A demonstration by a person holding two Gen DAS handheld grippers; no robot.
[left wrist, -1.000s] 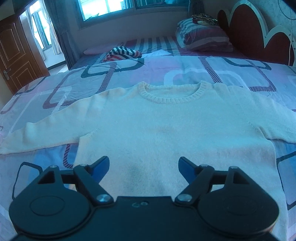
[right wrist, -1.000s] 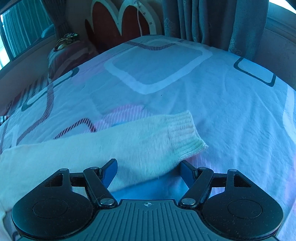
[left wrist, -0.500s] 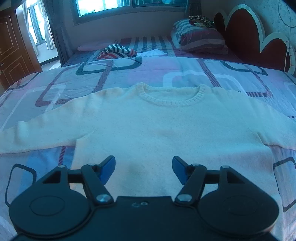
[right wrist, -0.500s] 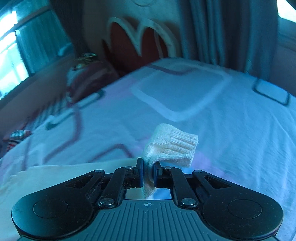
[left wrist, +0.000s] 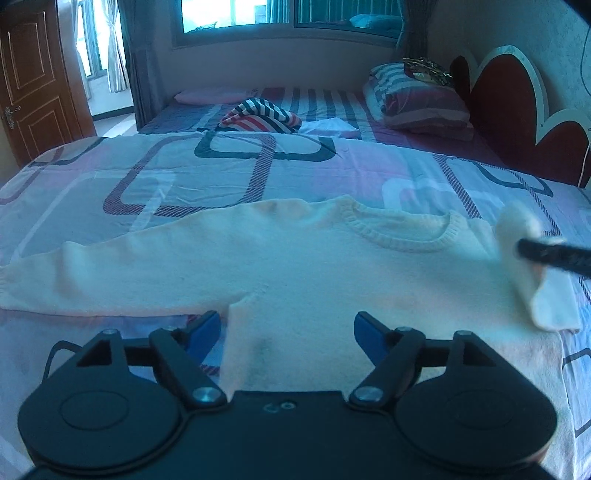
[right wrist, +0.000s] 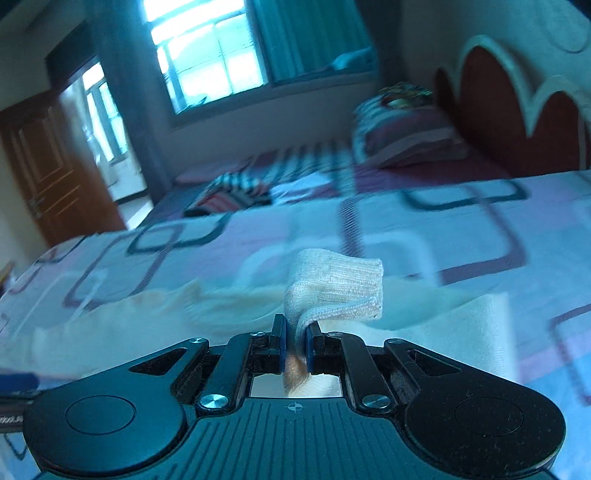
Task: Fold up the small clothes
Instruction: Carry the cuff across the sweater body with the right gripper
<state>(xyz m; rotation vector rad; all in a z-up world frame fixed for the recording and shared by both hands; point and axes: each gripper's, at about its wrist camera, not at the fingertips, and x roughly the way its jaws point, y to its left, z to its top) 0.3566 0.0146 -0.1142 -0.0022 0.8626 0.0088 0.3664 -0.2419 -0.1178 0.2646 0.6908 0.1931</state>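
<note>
A cream knit sweater [left wrist: 332,273] lies flat on the bed, collar [left wrist: 402,232] away from me, its left sleeve [left wrist: 92,273] stretched out to the left. My left gripper [left wrist: 288,328] is open and empty, just above the sweater's left side near the armpit. My right gripper [right wrist: 295,343] is shut on the right sleeve's ribbed cuff [right wrist: 336,288] and holds it lifted above the sweater body. In the left wrist view the lifted sleeve [left wrist: 517,236] and the right gripper's dark tip [left wrist: 546,254] show at the right edge.
The bed has a patterned cover [left wrist: 221,173]. A striped garment [left wrist: 258,118] and a striped pillow [left wrist: 413,99] lie at the far side. A red headboard [left wrist: 517,110] stands right, a wooden door [left wrist: 33,81] left, a window [left wrist: 288,14] behind.
My right gripper closed on the right sleeve cuff, lifted it and swung it left over the sweater. My left gripper shifted left toward the sweater's left side and stayed open.
</note>
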